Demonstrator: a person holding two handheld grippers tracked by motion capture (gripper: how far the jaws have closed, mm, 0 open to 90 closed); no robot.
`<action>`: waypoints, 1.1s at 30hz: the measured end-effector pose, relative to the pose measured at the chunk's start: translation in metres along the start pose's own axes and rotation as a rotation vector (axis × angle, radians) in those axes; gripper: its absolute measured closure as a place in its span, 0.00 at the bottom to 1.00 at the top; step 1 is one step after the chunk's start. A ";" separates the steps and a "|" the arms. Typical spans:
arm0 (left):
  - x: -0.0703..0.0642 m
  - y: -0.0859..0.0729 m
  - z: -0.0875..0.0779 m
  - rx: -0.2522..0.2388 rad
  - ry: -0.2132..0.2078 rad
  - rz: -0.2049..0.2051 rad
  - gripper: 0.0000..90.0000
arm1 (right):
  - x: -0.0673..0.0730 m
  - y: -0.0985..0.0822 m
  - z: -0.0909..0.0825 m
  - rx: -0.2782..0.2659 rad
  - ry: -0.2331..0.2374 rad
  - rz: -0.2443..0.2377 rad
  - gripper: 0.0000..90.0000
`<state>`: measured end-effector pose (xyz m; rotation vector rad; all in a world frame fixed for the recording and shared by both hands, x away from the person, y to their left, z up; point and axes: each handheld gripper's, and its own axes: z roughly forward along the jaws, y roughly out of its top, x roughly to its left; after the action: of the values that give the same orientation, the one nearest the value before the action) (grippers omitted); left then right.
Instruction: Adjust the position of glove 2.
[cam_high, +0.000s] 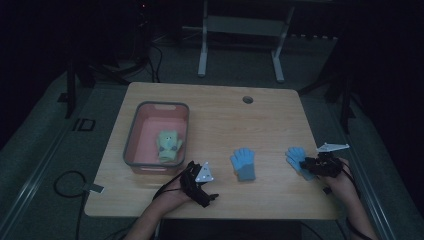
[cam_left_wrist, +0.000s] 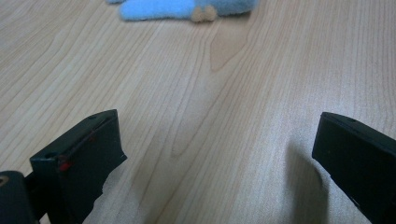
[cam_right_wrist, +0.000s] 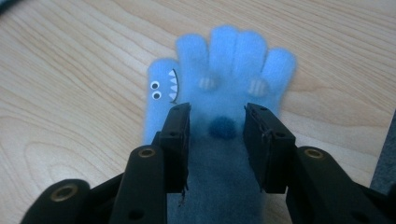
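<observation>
Two blue monster gloves lie flat on the wooden table (cam_high: 225, 115). One glove (cam_high: 243, 164) is near the middle front. The other glove (cam_high: 295, 156) is at the right, and my right gripper (cam_high: 306, 164) hangs low over its palm. In the right gripper view that glove (cam_right_wrist: 224, 65) shows eyes and teeth on its thumb, and the right gripper (cam_right_wrist: 217, 116) stands open, its jaws straddling the palm without pressing it. My left gripper (cam_high: 207, 184) rests near the front edge, open and empty (cam_left_wrist: 217, 149), facing the middle glove (cam_left_wrist: 159, 8).
A pink basket with a grey rim (cam_high: 131, 135) stands at the table's left and holds a green glove (cam_high: 169, 145). A round cable hole (cam_high: 247, 99) is near the far edge. Another desk's white legs (cam_high: 202, 55) stand beyond. A cable (cam_high: 65, 182) loops on the floor at left.
</observation>
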<state>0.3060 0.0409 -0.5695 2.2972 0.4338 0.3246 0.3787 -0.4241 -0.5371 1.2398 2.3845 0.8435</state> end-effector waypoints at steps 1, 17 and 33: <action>0.000 0.000 0.000 0.003 0.000 0.001 0.02 | 0.001 0.000 0.000 0.002 -0.008 -0.008 0.71; -0.001 0.000 0.002 0.007 -0.002 0.010 0.02 | 0.023 0.020 -0.017 -0.006 -0.070 0.133 0.96; -0.002 0.000 0.000 0.000 -0.002 0.007 0.02 | 0.097 0.045 -0.029 -0.121 -0.202 0.306 0.96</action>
<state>0.3046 0.0401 -0.5692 2.2994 0.4244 0.3263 0.3363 -0.3346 -0.4873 1.5820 1.9865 0.8869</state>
